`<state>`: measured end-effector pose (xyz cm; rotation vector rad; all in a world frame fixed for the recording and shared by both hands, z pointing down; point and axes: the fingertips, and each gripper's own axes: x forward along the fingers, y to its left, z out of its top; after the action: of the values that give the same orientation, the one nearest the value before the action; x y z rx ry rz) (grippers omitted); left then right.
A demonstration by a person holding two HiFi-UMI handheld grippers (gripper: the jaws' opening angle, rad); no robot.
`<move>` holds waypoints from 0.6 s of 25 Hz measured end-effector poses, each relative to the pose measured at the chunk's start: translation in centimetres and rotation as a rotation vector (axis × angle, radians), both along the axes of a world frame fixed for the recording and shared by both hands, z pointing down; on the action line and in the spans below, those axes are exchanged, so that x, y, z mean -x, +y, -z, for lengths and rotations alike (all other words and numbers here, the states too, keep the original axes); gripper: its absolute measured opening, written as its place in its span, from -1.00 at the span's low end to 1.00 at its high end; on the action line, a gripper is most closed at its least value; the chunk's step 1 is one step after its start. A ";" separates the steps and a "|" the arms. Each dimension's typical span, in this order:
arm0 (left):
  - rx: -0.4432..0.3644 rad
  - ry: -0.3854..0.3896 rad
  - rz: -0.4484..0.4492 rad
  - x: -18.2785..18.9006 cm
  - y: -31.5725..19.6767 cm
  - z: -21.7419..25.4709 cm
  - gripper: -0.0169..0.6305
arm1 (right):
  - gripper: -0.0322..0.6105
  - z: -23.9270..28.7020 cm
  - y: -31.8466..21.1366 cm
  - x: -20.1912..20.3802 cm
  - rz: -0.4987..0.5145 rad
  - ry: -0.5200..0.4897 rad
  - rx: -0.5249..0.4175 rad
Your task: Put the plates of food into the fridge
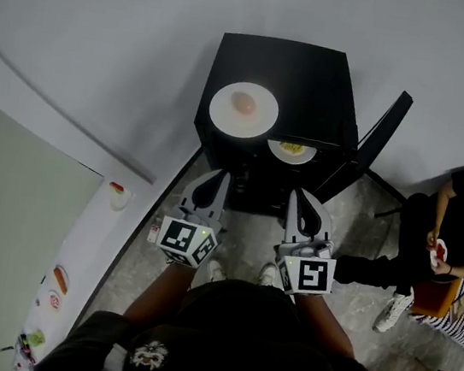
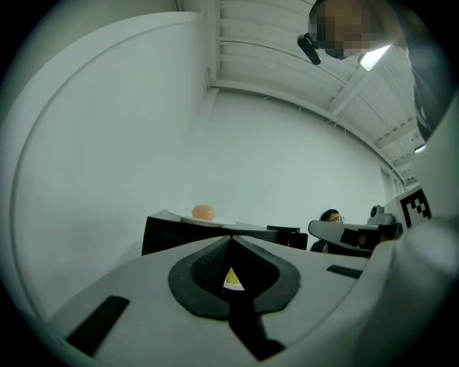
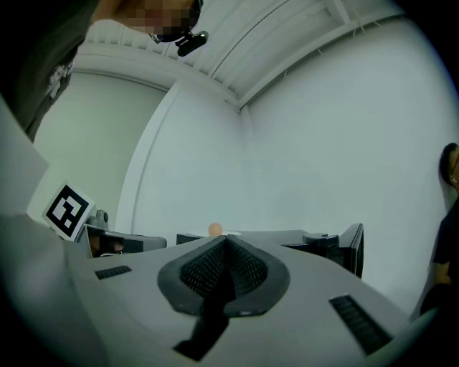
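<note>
Left gripper [image 1: 215,185] and right gripper [image 1: 299,201] both pinched closed, empty, held level just before small black fridge [image 1: 317,81], door [image 1: 382,132] open. White plate of yellow food [image 1: 291,151] on shelf inside. Round white plate with peach-coloured ball [image 1: 243,109] sits on fridge top. Risk: closed jaws shove its rim, ball likely rolls off

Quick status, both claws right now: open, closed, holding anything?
Left claw: closed, holding nothing.
Right claw: closed, holding nothing.
</note>
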<state>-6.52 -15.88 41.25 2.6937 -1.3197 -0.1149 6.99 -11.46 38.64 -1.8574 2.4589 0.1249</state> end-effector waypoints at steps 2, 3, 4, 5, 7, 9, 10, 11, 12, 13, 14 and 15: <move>0.010 0.027 -0.002 -0.1 -0.3 0.2 -0.88 | -0.82 -0.3 -0.1 -0.2 -0.009 -0.021 0.006; 0.018 0.046 -0.004 -0.2 -0.5 0.2 -0.88 | -0.82 -0.4 -0.2 -0.3 -0.013 -0.036 0.010; 0.026 0.061 -0.006 -0.2 -0.7 0.3 -0.88 | -0.82 -0.5 -0.3 -0.4 -0.017 -0.052 0.018; 0.031 0.069 -0.008 -0.3 -0.9 0.4 -0.88 | -0.82 -0.8 -0.3 -0.5 -0.019 -0.066 0.031; 0.031 0.071 -0.011 -0.7 -1.1 0.7 -0.88 | -0.82 -1.4 -0.4 -0.6 -0.015 -0.093 0.049; 0.034 0.094 -0.024 -1.0 -1.1 1.1 -0.88 | -0.82 -1.6 -0.4 -0.5 -0.009 -0.110 0.053; 0.038 0.115 -0.033 -1.2 -1.0 1.2 -0.88 | -0.82 -1.5 -0.4 -0.5 -0.009 -0.110 0.055; 0.044 0.139 -0.041 -1.4 -1.0 1.4 -0.88 | -0.82 -1.4 -0.4 -0.4 -0.008 -0.104 0.056; 0.050 0.163 -0.045 -1.5 -0.9 1.7 -0.88 | -0.82 -1.3 -0.4 -0.4 -0.004 -0.095 0.054; 0.054 0.188 -0.045 -1.6 -1.0 1.9 -0.88 | -0.82 -1.3 -0.3 -0.3 0.001 -0.087 0.051; 0.060 0.214 -0.042 -1.6 -1.1 2.1 -0.88 | -0.82 -1.3 -0.3 -0.2 0.007 -0.080 0.047; 0.070 0.244 -0.038 -1.5 -1.3 2.2 -0.88 | -0.82 -1.3 -0.2 -0.1 0.012 -0.075 0.042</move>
<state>-4.98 -17.14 39.05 2.5474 -1.1771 -0.3729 7.12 -11.67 39.96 -1.8275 2.4415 0.0028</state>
